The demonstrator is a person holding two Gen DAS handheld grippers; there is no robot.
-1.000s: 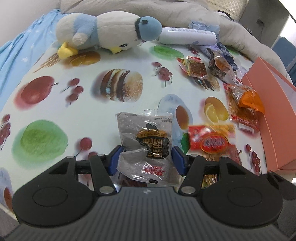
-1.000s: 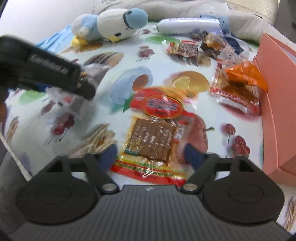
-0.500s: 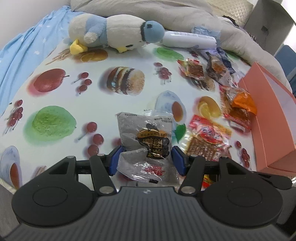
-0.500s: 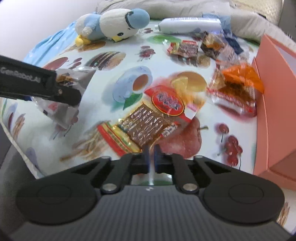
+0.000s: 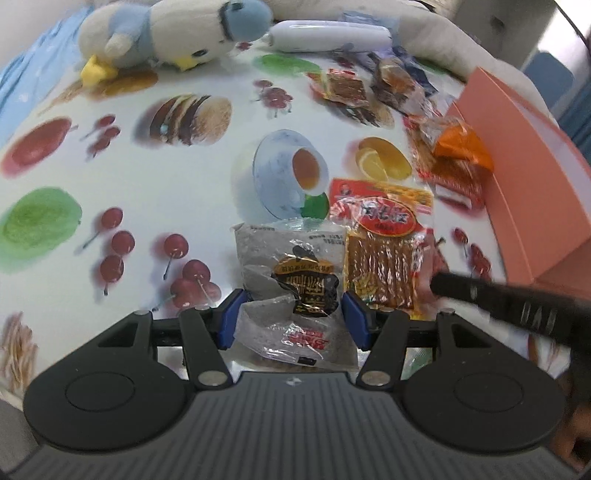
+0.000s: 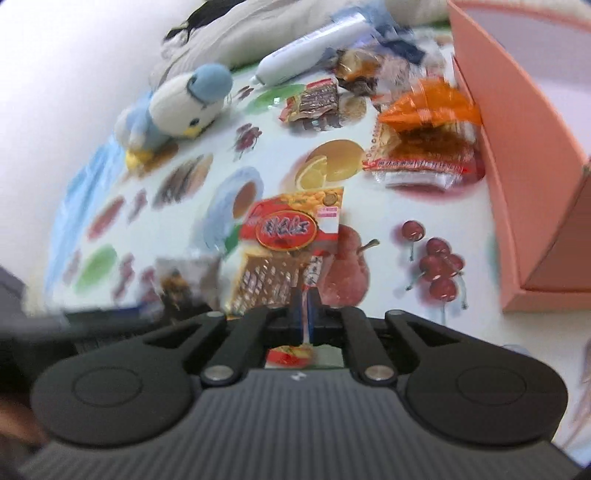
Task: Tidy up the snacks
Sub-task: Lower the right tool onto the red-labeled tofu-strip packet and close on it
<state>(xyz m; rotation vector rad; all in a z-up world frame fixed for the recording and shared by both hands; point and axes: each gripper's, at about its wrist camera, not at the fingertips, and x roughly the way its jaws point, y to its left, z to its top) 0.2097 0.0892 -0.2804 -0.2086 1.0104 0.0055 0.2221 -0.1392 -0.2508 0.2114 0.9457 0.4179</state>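
1. My left gripper (image 5: 291,317) holds a grey snack packet (image 5: 295,280) between its jaws, blue pads pressed against both crumpled sides; the packet sticks out forward over the fruit-print cloth (image 5: 184,192).
2. My right gripper (image 6: 303,310) has its jaws pinched shut on the near edge of a red-and-yellow snack packet (image 6: 288,240), whose long axis runs straight away from me along the fingers.
3. The pink box (image 6: 517,166) lies to the right of both packets, its open side facing up. The right gripper is the nearer hand, so I judge its packet goes in first, by a swing to the right and a lift over the wall.
4. Other snacks, among them an orange-topped packet (image 6: 424,140), lie beside the box wall; a plush bird (image 5: 166,33) and a white bottle (image 5: 328,35) sit at the far edge.
5. Half a second ago the red packet lay slanted on the cloth; now it hangs aligned with my right jaws, lifted and close beside the grey one. A second ago those jaws stood wide apart.
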